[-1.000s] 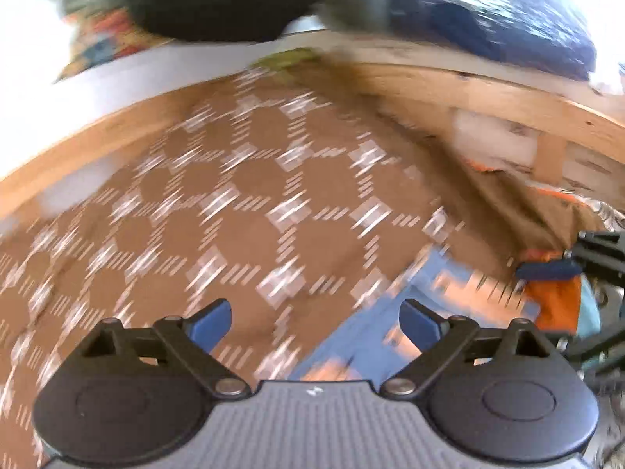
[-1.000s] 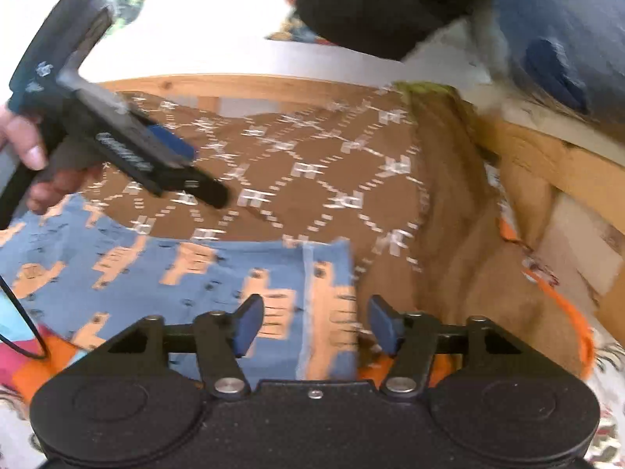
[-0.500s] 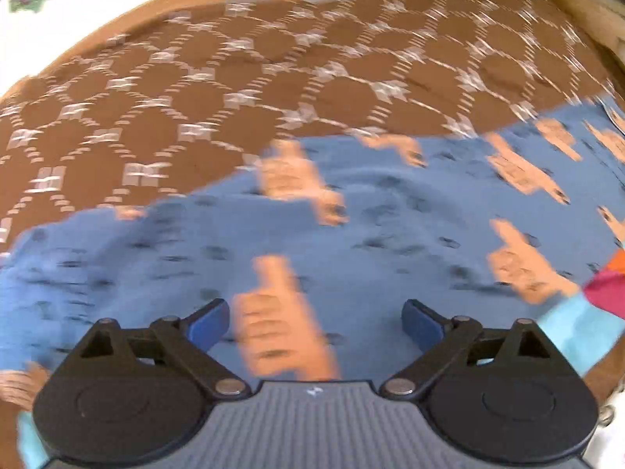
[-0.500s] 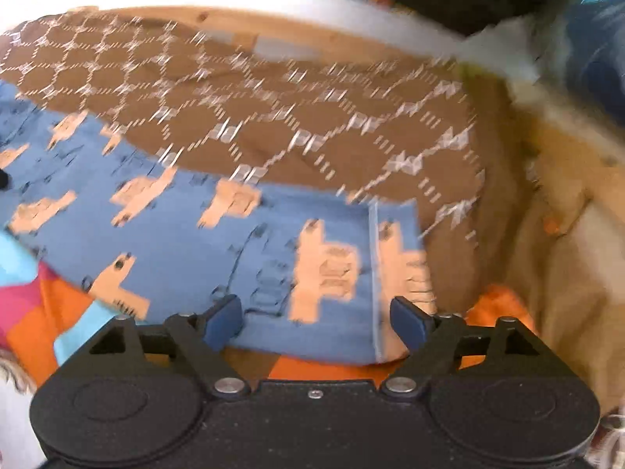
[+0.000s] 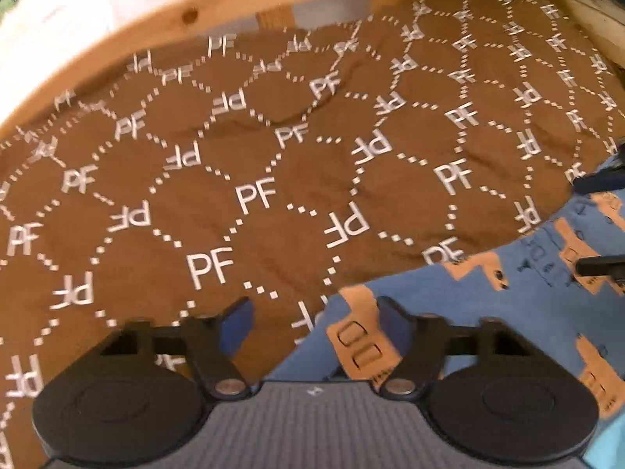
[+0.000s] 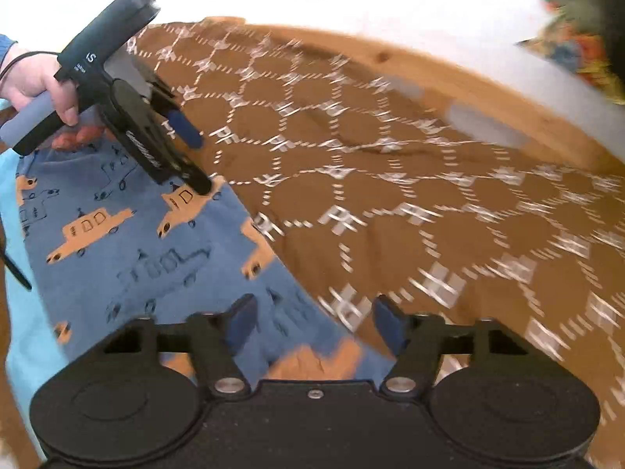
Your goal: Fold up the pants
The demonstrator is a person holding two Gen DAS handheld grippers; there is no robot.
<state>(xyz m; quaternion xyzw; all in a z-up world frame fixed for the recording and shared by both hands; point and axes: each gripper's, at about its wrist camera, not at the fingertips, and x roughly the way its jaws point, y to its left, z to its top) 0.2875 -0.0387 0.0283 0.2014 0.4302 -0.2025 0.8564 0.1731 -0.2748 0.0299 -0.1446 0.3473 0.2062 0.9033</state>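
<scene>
the blue cotton-like pants with orange car prints [image 6: 117,242] look soft, matt and lightly creased. the brown woven bedspread with white "pf" lettering [image 5: 273,164] is matt cloth, faintly wrinkled. the curved pale wooden bed frame [image 5: 164,35] shows smooth grain and a knot. the left gripper [image 5: 310,326] and right gripper [image 6: 312,324] are matt black plastic with blue rubbery pads and shiny metal rivets.

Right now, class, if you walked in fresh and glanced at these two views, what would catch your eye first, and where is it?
The brown blanket with white PF lettering fills most of both views, inside a wooden frame. Blue pants printed with orange cars lie along its near edge. The left gripper, jaws closing, tips down at one edge of the pants; the right gripper, also closing, hangs over another.
</scene>
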